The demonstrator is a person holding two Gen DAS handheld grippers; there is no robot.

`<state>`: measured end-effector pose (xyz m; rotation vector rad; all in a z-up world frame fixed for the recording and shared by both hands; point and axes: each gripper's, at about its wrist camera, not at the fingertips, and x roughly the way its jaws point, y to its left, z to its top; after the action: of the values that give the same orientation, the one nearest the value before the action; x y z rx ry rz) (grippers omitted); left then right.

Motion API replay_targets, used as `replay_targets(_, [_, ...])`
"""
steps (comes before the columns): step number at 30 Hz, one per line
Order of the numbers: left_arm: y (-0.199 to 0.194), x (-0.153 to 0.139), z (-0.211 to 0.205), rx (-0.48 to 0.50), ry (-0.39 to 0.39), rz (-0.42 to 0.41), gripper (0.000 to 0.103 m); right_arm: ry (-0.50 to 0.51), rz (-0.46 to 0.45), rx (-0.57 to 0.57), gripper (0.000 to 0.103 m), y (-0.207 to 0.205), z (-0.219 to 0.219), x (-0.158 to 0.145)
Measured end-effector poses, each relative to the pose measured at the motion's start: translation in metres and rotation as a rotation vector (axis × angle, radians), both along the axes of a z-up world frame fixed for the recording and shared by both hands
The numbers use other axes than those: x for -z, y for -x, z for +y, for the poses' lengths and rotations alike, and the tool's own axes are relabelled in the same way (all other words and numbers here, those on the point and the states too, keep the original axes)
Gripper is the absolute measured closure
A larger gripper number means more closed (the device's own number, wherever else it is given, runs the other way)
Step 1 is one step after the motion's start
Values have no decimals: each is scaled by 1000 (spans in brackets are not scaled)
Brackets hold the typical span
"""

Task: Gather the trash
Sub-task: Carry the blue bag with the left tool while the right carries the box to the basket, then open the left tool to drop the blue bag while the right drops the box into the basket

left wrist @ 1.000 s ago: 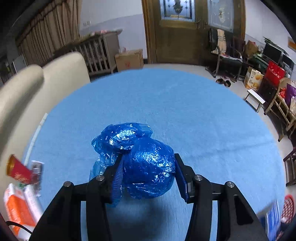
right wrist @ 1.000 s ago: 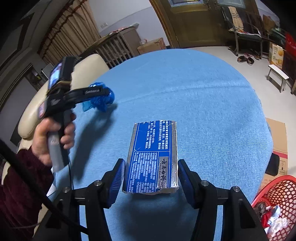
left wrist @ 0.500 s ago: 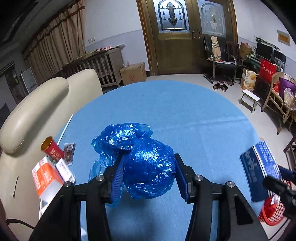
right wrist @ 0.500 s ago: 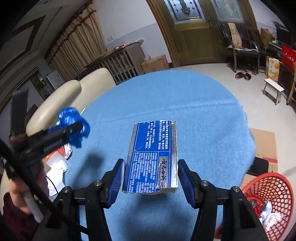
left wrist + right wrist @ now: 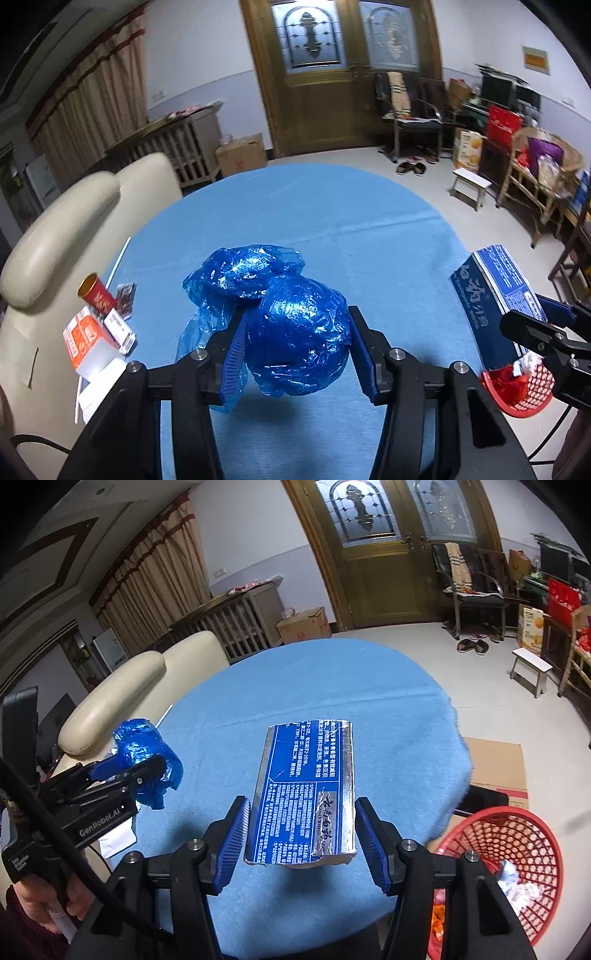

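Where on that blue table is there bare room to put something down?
Most of the blue tablecloth lies bare, from the middle out to the far edge toward the door. The near left edge by the cream sofa is crowded: a red cup, an orange-and-white box and small packets. The red basket beside the table already holds trash.

Both tongs (image 5: 295, 350) (image 5: 301, 838) clamped, raised

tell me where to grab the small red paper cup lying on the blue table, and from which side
Grip the small red paper cup across its round body near the middle, coming down from above. It lies tipped on its side at the left edge of the blue table, gold-rimmed mouth pointing away. The orange and white carton and a small packet crowd its near side, so probably set the fingers across the width and squeeze lightly, since paper walls crush.
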<state>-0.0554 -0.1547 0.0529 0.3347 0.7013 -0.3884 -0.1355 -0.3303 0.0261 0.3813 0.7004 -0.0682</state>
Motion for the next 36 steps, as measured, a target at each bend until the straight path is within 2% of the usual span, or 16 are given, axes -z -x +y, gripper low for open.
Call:
replay_targets(9, [28,2,-61,143,-49,-4,49,-33,6,114,42,42,-52,7])
replay_targets(16, [53,18,-130,351,-28,111,48,-70,44,252,42,86,-112,28])
replay_targets(22, [72,30,-180,462,-43,160,47,-126,85,378,42,128,-165,52])
replay_targets(28, [86,39,-211,554,-57,195,45,-237,96,455,40,152,-206,67])
replay_targets(33, [91,46,-224,615,-30,250,42,-368,105,468,38,161,-219,80])
replay_targets(36, [90,44,-220,627,11,279,33,-408,110,497,38,164,-226,86])
